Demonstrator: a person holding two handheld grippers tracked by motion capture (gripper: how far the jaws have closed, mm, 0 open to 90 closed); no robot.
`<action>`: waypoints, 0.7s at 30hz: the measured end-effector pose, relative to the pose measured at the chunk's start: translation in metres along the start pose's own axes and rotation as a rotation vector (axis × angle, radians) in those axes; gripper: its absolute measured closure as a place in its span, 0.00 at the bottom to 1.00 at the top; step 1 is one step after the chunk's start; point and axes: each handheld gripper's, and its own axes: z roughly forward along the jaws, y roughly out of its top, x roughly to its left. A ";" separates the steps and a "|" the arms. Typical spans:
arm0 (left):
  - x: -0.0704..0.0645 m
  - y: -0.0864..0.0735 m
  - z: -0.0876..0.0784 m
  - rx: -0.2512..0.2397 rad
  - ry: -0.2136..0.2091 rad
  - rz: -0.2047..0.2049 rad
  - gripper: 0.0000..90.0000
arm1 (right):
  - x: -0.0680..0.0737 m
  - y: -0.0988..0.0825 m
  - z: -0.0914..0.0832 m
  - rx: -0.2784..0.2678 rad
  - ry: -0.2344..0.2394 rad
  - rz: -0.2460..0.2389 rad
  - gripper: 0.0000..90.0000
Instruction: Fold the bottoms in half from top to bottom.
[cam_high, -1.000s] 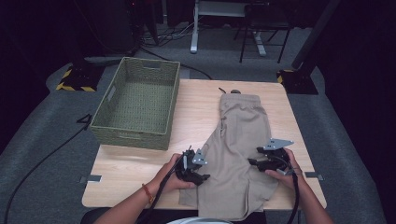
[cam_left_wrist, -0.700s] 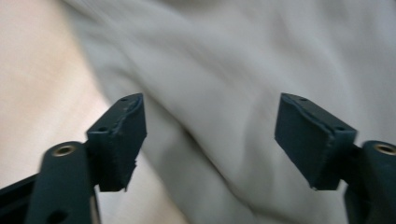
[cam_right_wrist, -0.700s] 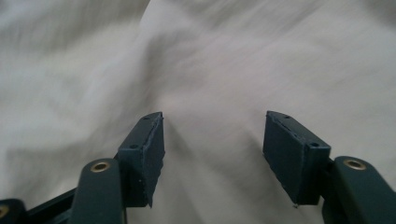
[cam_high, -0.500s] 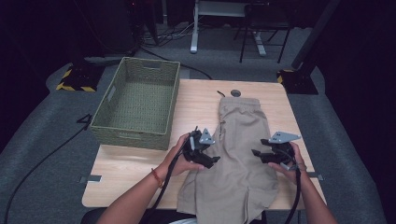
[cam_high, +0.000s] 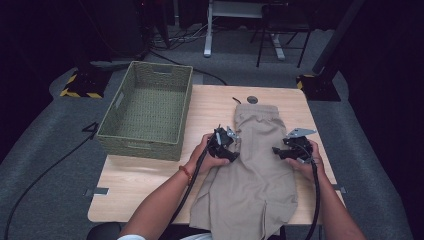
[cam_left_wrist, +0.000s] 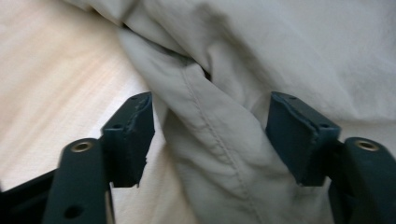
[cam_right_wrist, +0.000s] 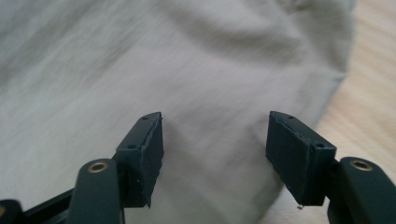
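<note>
Sliding up the trousers (cam_high: 252, 160) from the bench's (cam_high: 150, 175) near edge, we reposition. Left gripper (cam_left_wrist: 212, 135) (jaws just closing) straddles a side fold ungripped; right gripper (cam_right_wrist: 215, 154) gapes over flat cloth, so regrasping comes next.

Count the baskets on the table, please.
1. The basket stands on the left part of the table, beside the beige shorts. Nothing seems to hide another.
</note>
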 end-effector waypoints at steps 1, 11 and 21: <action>-0.001 -0.001 0.001 0.012 0.007 0.014 0.45 | 0.001 -0.001 0.001 0.004 0.018 0.006 0.41; -0.011 -0.012 -0.007 0.043 -0.038 0.050 0.49 | 0.016 -0.007 -0.003 0.009 0.093 -0.010 0.44; 0.010 0.021 -0.001 -0.040 0.059 -0.081 0.21 | -0.010 0.022 0.000 -0.023 -0.009 0.043 0.33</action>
